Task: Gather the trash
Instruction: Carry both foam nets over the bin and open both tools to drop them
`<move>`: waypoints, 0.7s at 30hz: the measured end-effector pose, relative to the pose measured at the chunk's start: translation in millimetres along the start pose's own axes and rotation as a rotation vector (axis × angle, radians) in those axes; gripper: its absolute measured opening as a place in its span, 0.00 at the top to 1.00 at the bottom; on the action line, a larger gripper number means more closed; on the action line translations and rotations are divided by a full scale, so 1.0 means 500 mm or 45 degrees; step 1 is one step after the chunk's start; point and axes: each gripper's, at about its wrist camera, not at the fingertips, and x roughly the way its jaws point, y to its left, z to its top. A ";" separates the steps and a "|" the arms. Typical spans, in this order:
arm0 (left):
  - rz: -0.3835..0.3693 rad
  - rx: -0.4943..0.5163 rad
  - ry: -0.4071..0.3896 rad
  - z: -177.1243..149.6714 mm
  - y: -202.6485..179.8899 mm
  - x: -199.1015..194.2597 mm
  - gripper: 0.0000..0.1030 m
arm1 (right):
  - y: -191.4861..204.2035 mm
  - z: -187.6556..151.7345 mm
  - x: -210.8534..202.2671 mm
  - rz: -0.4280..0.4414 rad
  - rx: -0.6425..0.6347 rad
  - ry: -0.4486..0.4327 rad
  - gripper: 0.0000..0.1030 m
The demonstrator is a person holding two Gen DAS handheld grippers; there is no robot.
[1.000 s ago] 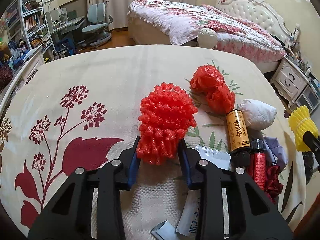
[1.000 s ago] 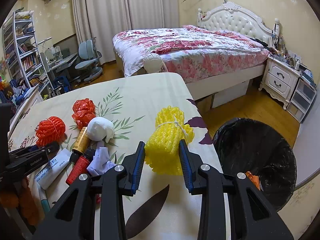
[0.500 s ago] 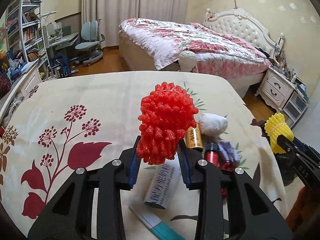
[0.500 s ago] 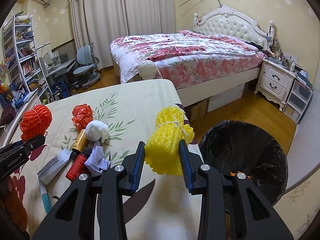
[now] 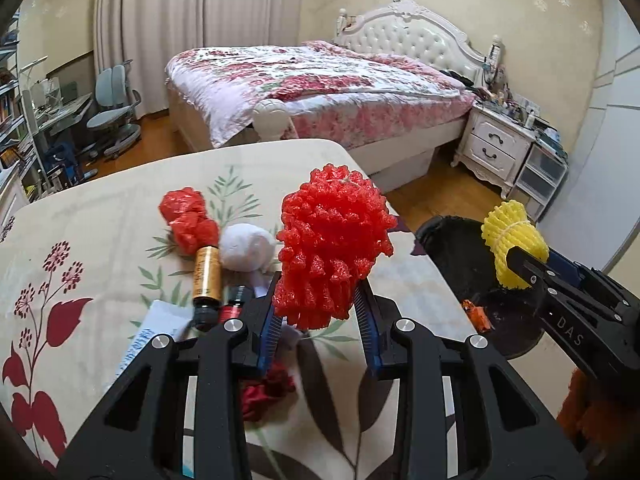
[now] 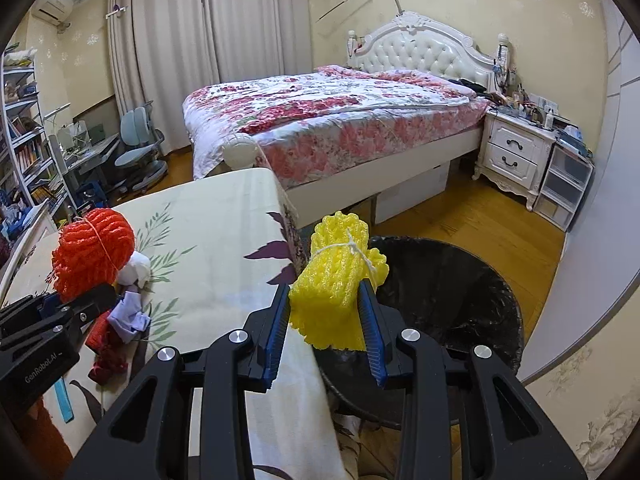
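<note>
While both tongs are loaded, the risk is mostly about the drop: the right tongs (image 6: 326,312) are clamped on the yellow foam net bundle (image 6: 338,280), which hangs over the near rim of the black trash bin (image 6: 460,300), so I'd guess a release here could bounce it off the rim onto the floor, it looks light and springy. The left tongs (image 5: 318,312) grip the red foam net bundle (image 5: 332,248) above the bench (image 5: 100,220), well short of the bin, and swinging across could clip the right tongs. The bin is lined with a black bag and holds at least one small orange scrap (image 5: 476,314); can't see much else in there. Left on the bench: a crumpled red wrapper (image 5: 188,220), white wad (image 5: 248,248), brown bottle (image 5: 206,276).
</note>
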 end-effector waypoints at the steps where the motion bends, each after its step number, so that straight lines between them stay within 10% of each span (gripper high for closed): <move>1: -0.013 0.010 0.007 0.002 -0.015 0.010 0.68 | -0.010 -0.001 0.001 -0.009 0.008 0.001 0.66; 21: -0.081 0.210 0.102 0.006 -0.235 0.155 0.68 | -0.160 -0.020 0.058 -0.102 0.156 0.055 0.66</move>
